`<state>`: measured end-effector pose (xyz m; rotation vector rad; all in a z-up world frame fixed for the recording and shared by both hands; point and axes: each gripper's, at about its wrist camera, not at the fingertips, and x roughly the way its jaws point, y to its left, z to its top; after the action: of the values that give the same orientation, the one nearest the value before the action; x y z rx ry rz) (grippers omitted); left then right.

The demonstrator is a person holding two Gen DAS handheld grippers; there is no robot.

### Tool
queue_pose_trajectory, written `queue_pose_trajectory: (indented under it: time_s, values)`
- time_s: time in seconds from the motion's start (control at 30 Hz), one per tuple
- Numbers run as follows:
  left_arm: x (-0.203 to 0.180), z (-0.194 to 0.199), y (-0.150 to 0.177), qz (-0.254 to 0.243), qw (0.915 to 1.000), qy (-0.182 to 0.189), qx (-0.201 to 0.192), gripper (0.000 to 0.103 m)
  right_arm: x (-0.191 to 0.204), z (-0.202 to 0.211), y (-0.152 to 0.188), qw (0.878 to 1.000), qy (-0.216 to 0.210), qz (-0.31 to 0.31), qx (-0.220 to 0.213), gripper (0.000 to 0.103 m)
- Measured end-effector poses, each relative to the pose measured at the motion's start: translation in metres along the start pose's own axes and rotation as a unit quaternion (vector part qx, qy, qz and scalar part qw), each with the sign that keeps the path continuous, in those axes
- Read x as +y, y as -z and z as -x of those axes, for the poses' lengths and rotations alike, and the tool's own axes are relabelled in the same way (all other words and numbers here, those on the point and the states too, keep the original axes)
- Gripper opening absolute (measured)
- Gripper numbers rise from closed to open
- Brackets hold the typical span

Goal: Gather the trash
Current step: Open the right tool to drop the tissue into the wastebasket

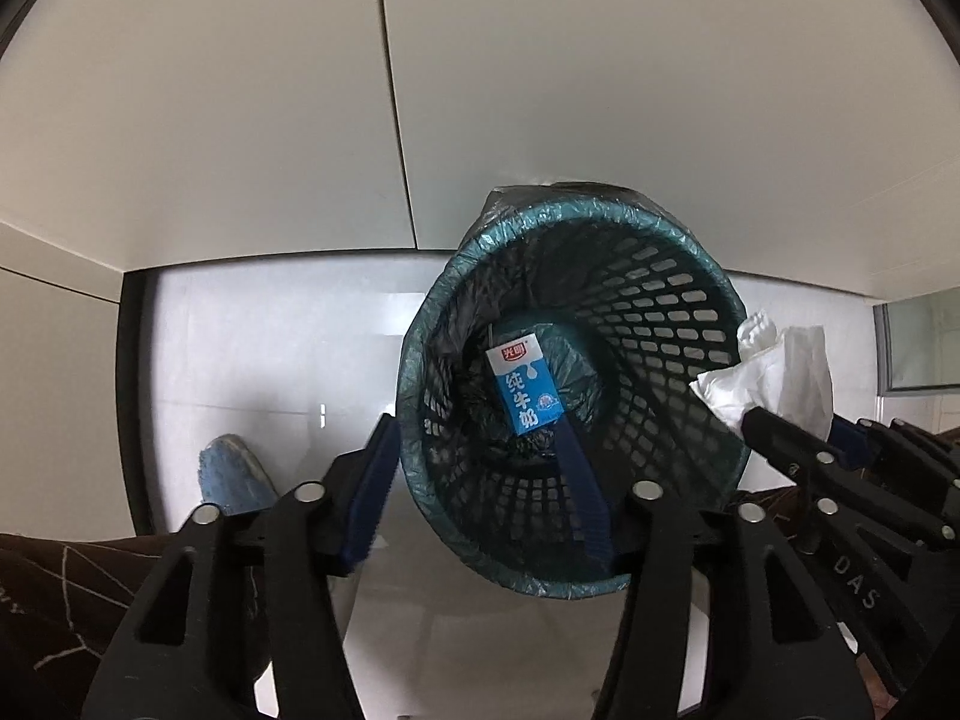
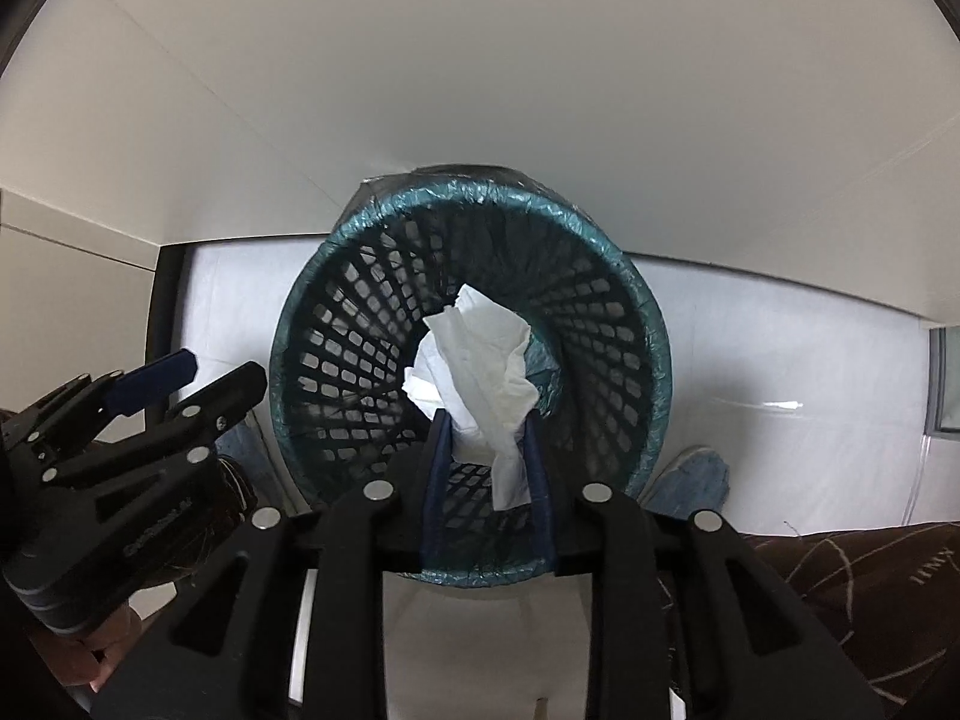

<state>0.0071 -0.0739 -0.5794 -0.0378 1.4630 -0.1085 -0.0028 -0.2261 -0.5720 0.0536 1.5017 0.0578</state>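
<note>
A teal mesh wastebasket (image 1: pixel 420 330) (image 2: pixel 288 360) with a thin plastic liner stands on the white floor against a wall. A blue and white milk carton (image 1: pixel 525 387) is down inside it, just past the tip of my left gripper's right pad. My left gripper (image 1: pixel 474 426) (image 2: pixel 222 369) is open over the basket mouth, and nothing sits between its blue pads. My right gripper (image 2: pixel 486 417) (image 1: pixel 792 426) hangs over the basket centre, shut on a crumpled white tissue (image 2: pixel 480 360) (image 1: pixel 774 378). Both pads touch the tissue, which sticks out beyond the fingertips.
White wall panels (image 1: pixel 240 120) rise behind the basket. A dark strip (image 1: pixel 135 390) edges the floor at the left. A person's blue shoes (image 1: pixel 231 474) (image 2: pixel 696 474) and brown patterned trousers (image 1: pixel 60 588) (image 2: pixel 870 570) flank the basket. A glass pane (image 1: pixel 918 336) is at far right.
</note>
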Motion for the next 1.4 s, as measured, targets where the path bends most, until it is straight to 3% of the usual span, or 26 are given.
queue_pose_trajectory:
  time_s: [0.13,0.43,0.6,0.9,1.3,1.4]
  values:
    - [0.0,-0.005,0.001,0.0,1.0,-0.007,0.005,0.061,0.003,-0.009,-0.001,1.0,-0.005,-0.016,0.003,0.036]
    - [0.004,-0.001,-0.002,0.01,0.9998,-0.016,-0.009,0.085,-0.006,-0.006,-0.002,0.999,-0.014,-0.041,-0.004,0.066]
    - [0.008,0.004,-0.002,0.011,0.9997,-0.014,-0.015,0.094,-0.012,-0.002,-0.002,0.998,-0.013,-0.056,-0.008,0.077]
    - [0.014,0.026,-0.002,0.016,0.9994,-0.013,-0.029,0.097,-0.014,0.022,0.0,0.998,0.015,-0.051,-0.038,0.08]
    - [0.018,0.108,0.006,0.026,0.9948,0.003,-0.099,0.097,-0.007,0.098,0.009,0.992,0.041,-0.025,-0.119,0.082]
    - [0.02,0.127,0.011,0.032,0.9934,-0.012,-0.11,0.097,-0.007,0.119,0.013,0.989,0.041,-0.021,-0.142,0.082]
